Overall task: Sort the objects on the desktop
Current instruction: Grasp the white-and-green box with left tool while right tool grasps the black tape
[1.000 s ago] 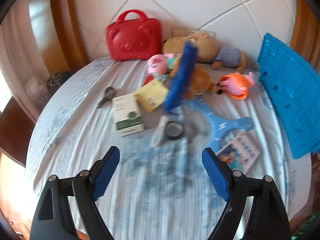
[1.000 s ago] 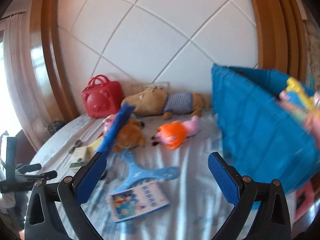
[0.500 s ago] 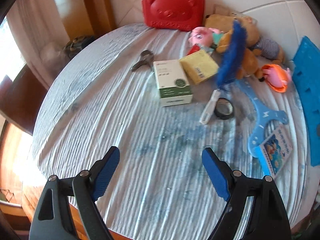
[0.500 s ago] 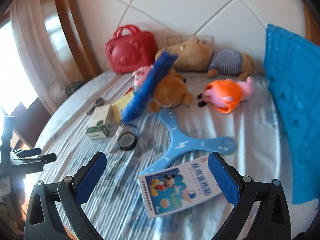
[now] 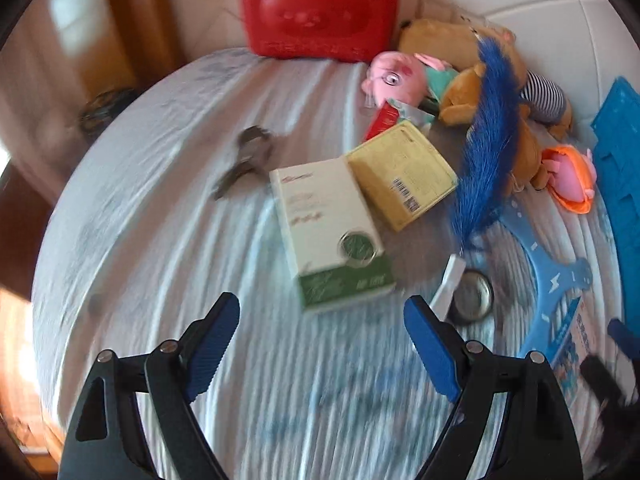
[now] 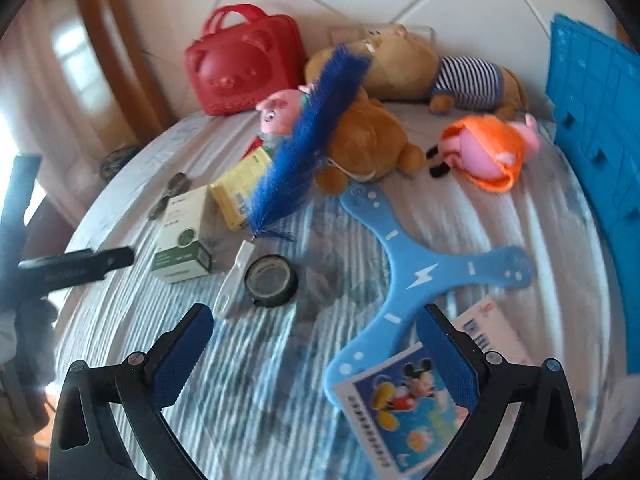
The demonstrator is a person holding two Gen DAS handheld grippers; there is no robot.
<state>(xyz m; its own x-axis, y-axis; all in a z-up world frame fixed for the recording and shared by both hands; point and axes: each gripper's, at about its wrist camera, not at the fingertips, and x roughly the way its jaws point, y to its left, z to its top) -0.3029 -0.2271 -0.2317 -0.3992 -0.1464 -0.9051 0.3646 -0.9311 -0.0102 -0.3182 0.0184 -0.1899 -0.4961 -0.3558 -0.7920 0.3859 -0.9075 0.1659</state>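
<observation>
Both tongs are spread wide with nothing between the pads: the left gripper (image 5: 322, 338) hangs over the striped white cloth (image 5: 160, 220) just short of a white-and-green cardboard box (image 5: 332, 236), and the right gripper (image 6: 314, 354) sits low over a cartoon picture booklet (image 6: 404, 404) that's tucked under one arm of a light blue three-armed plastic boomerang (image 6: 412, 276). Stuff is all over the round table: a yellow flat box (image 5: 402, 174) touching the white one, a blue feather duster (image 6: 308, 140) leaning on a brown plush bear (image 6: 372, 136), a black tape roll (image 6: 272, 280) beside its white handle, an orange-and-pink plush pig (image 6: 486, 152), and a red bear-face case (image 6: 244, 68) against the wall. Bright blue plastic crate (image 6: 592, 120) stands off to the right.
</observation>
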